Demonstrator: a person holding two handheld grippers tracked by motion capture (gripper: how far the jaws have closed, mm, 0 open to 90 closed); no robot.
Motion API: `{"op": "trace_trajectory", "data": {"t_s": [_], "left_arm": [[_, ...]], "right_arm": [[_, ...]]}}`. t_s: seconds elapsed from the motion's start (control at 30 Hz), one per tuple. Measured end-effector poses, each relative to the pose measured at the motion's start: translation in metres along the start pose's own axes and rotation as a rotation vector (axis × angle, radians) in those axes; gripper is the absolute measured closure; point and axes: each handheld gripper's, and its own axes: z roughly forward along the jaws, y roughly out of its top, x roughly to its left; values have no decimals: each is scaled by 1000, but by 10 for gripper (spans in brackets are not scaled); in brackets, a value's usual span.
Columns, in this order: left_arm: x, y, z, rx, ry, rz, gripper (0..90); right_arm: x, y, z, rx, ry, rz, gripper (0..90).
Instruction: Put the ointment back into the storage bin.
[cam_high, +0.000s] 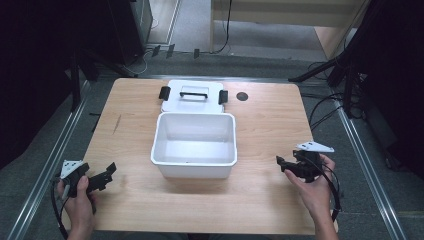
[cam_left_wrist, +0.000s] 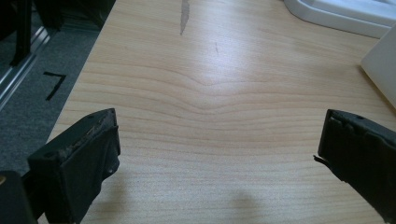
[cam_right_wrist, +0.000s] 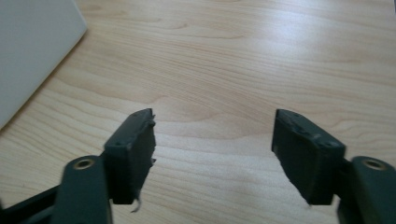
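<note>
A white plastic box (cam_high: 194, 145) stands open and empty in the middle of the wooden table (cam_high: 265, 125). Its white lid (cam_high: 193, 95), with a black handle and two black latches, lies flat just behind it. My left gripper (cam_high: 102, 176) is held near the table's front left corner, open, with bare wood between its jaws (cam_left_wrist: 219, 135). My right gripper (cam_high: 286, 164) is held at the front right, also open and holding nothing (cam_right_wrist: 212, 135). The box's side (cam_right_wrist: 32, 51) shows at the left of the right gripper view, and its corner (cam_left_wrist: 380, 65) at the right of the left gripper view.
A small dark round hole (cam_high: 242, 96) sits in the table to the right of the lid. A grey scuff mark (cam_high: 116, 124) runs along the wood at the left. Metal rails (cam_high: 55, 150) flank the table, with cables and stands on the floor behind.
</note>
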Motion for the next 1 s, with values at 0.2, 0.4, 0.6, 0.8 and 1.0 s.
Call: {"op": "trace_trajectory", "data": {"t_s": [0.2, 0.4, 0.6, 0.8, 1.0], "left_arm": [[0, 0, 0, 0, 1, 1, 0], [-1, 0, 0, -1, 3, 3, 0], [-1, 0, 0, -1, 3, 6, 0], [0, 0, 0, -4, 2, 2, 0], [0, 0, 0, 1, 3, 2, 0]], "right_arm": [[-19, -28, 0, -92, -10, 88, 88], [-35, -53, -7, -156, -47, 135, 0], [-45, -71, -17, -184, -56, 171, 0], [-42, -87, -30, -213, -45, 160, 0], [-41, -94, -36, -233, -29, 178, 0]]}}
